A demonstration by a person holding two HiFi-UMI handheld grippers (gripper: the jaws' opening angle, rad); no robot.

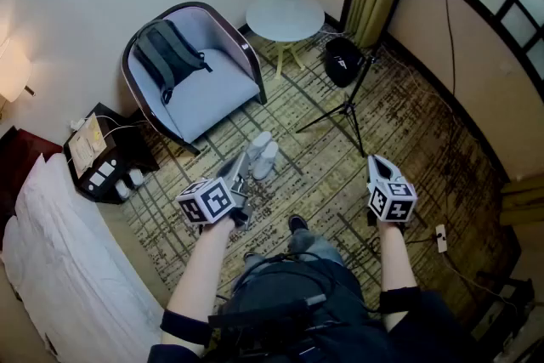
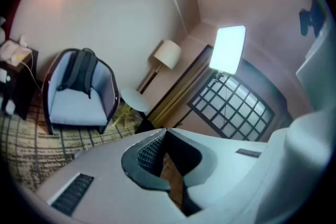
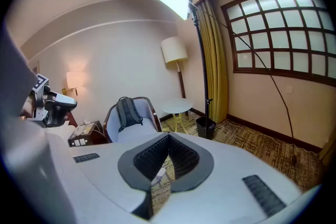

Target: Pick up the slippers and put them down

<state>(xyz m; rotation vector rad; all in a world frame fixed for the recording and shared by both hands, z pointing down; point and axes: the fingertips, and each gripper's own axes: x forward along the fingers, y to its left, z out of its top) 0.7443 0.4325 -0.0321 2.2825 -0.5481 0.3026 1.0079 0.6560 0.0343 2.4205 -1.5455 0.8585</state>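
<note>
Most of the head view was patterned carpet (image 1: 408,123), with a white bed (image 1: 59,259) along the left edge and a grey armchair (image 1: 212,89) against the far wall, a dark backpack (image 1: 170,55) propped on its seat. A light stand (image 1: 348,110) had its tripod legs spread on the carpet to the right of the chair.

The slippers (image 1: 262,155), a white pair, lay side by side on the carpet between the armchair's front and the person's feet, with nothing touching them.

The left hand-held gripper (image 2: 166,132) had its jaws together with nothing between the ribbed pads, and its own view looked out at the room, not down at the floor. The right hand-held gripper (image 3: 169,136) was likewise closed and empty, held out to the person's right, well apart from the pair.

By this evidence the task had not yet begun. Reaching down, opening the jaws, lifting the slippers and setting them down all remained.
</note>
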